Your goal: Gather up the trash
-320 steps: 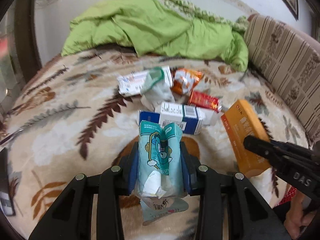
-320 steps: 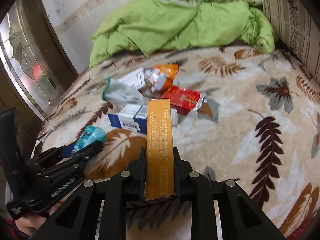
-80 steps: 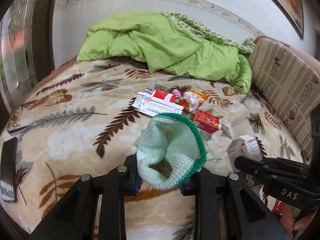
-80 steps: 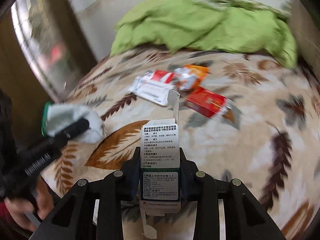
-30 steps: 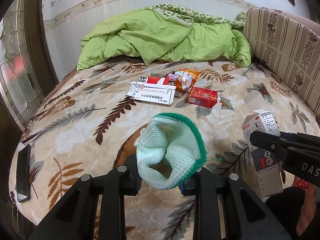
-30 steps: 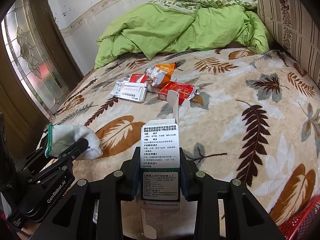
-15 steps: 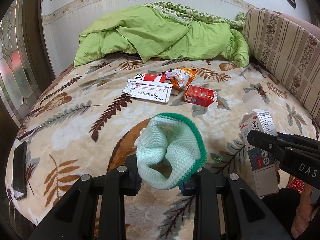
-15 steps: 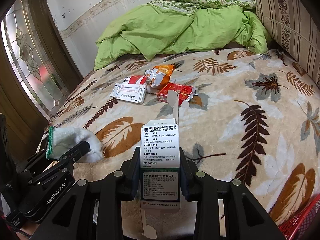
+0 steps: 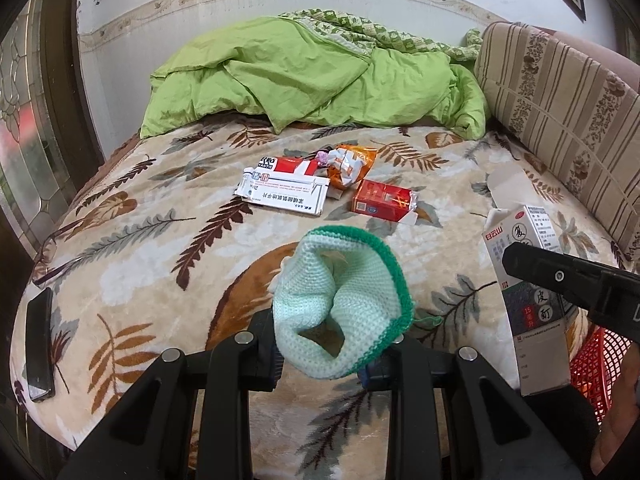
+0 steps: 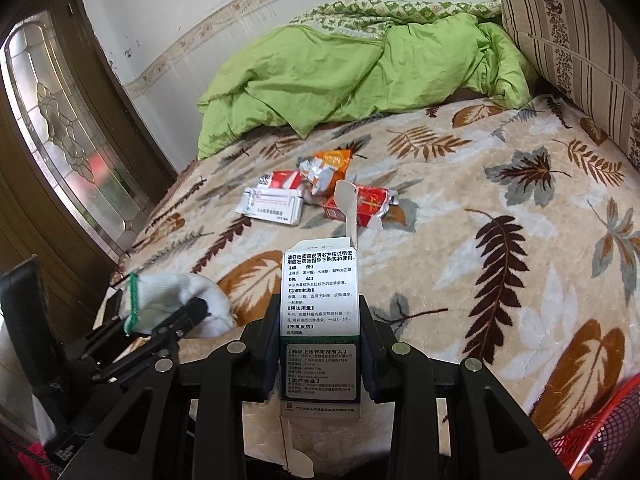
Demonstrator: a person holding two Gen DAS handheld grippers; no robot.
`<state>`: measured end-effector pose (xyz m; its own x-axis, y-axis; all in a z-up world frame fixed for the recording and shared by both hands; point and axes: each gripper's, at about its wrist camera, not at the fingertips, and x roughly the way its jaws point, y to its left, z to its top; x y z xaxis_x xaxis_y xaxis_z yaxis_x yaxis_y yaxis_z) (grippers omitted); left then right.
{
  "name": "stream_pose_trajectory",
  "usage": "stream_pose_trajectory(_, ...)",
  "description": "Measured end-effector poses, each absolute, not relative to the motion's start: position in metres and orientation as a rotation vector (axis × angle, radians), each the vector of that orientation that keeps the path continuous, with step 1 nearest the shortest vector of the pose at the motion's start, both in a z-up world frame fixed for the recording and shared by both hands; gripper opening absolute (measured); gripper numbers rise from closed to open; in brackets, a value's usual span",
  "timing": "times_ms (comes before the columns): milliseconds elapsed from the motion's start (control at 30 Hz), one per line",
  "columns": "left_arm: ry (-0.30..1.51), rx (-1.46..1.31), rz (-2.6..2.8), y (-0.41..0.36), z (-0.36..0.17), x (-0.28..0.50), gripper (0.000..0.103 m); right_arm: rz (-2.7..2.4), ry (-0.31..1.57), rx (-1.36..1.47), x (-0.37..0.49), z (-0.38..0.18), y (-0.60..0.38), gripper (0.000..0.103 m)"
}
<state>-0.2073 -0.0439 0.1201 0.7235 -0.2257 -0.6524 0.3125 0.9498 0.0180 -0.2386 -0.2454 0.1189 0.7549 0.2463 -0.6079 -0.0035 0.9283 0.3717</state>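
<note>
My left gripper (image 9: 320, 356) is shut on a pale green knit glove (image 9: 340, 304) with a dark green cuff, held above the bed's near edge; the glove also shows in the right wrist view (image 10: 172, 304). My right gripper (image 10: 320, 348) is shut on an open white medicine box (image 10: 320, 312), which also shows in the left wrist view (image 9: 528, 280). On the bed lie a white flat box (image 9: 284, 196), a red-and-white box (image 9: 288, 165), an orange crumpled wrapper (image 9: 352, 162) and a red pack (image 9: 382, 200).
The bed has a leaf-patterned blanket (image 9: 140, 248) and a green quilt (image 9: 312, 76) at the back. A striped headboard (image 9: 560, 112) runs along the right. A red mesh basket (image 9: 596, 372) sits low right. A dark phone (image 9: 39, 340) lies at the left edge.
Both grippers have drawn back a little from the bed while keeping hold of the glove and the medicine box. The trash on the bed has not moved.
</note>
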Motion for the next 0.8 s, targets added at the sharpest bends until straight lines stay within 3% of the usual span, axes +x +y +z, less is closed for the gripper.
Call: stream_pose_trajectory(800,0.701,0.135,-0.297,-0.047,0.124,-0.211,0.026,0.157,0.684,0.371,-0.251,0.133,-0.24,0.035)
